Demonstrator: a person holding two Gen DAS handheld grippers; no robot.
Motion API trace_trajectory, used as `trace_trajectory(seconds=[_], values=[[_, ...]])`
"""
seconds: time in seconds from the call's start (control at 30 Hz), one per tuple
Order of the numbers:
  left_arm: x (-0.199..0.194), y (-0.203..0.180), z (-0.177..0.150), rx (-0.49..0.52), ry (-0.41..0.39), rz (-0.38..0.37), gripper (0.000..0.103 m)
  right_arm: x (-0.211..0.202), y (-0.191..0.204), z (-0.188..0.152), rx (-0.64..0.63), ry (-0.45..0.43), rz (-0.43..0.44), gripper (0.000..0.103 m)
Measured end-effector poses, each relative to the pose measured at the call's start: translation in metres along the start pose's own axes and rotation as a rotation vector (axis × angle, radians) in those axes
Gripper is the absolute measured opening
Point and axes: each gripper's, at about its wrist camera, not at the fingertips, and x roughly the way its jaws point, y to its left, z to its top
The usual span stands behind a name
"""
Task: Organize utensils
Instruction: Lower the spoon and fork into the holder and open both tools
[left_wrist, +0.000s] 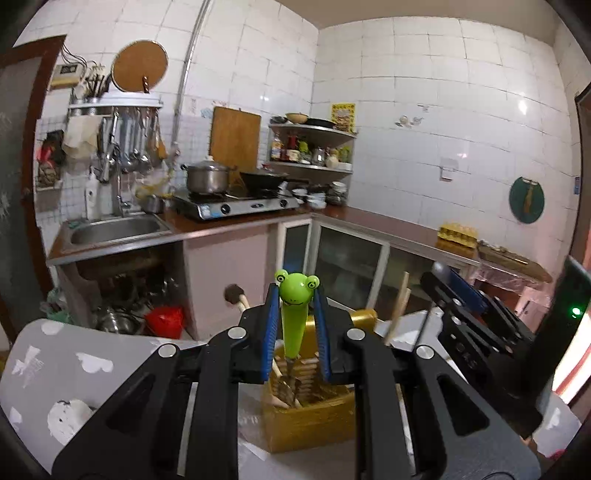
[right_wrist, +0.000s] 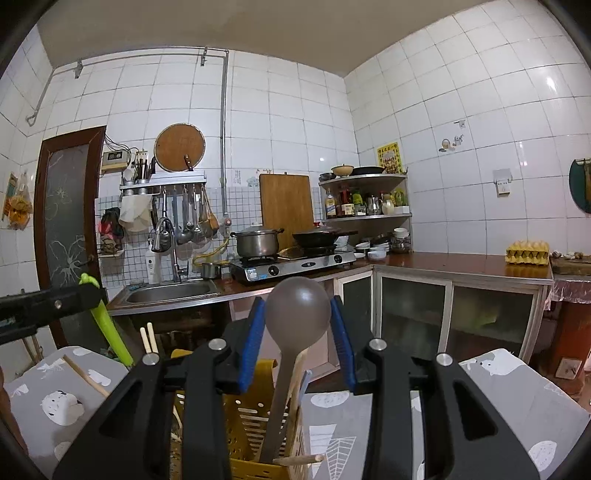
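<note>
In the left wrist view my left gripper (left_wrist: 296, 291) is shut on a green frog-headed utensil (left_wrist: 293, 332). The utensil stands upright, and its metal end reaches down into the yellow slotted utensil holder (left_wrist: 306, 417). In the right wrist view my right gripper (right_wrist: 297, 300) is shut on the bowl of a grey spoon (right_wrist: 298, 314). The spoon's handle runs down into the same holder (right_wrist: 255, 424). To the left of the spoon, the green utensil (right_wrist: 109, 328) hangs from the left gripper's dark body. Wooden chopsticks (right_wrist: 151, 339) stick up from the holder.
The holder stands on a table under a grey cloth with white animal prints (right_wrist: 498, 387). One loose chopstick (right_wrist: 85, 376) lies on the cloth. Behind the table is a kitchen counter with a sink (right_wrist: 170, 291), a gas stove (right_wrist: 295, 262) with pots, and an egg carton (right_wrist: 528, 253).
</note>
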Motion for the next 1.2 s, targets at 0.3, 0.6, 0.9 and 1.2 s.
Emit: trace_trajectory(seconds=[0.3,0.6,0.9,1.2], values=[[0.006,0.011,-0.008,-0.021,0.039,0.053,0.014,-0.007,-0.002,0.000,-0.002,0.010,0.001,0.036],[0.007,0.008,-0.001,-0.024,0.038,0.031,0.014,-0.008,-0.004,0.003,0.017,0.009,-0.003,0.036],[-0.005,-0.007,0.019,-0.025,-0.034,-0.015,0.014,-0.007,-0.005,-0.002,0.028,0.008,-0.006,0.036],[0.027,-0.016,0.008,-0.011,-0.011,-0.015,0.014,-0.003,-0.003,-0.004,0.016,0.021,-0.003,0.036]])
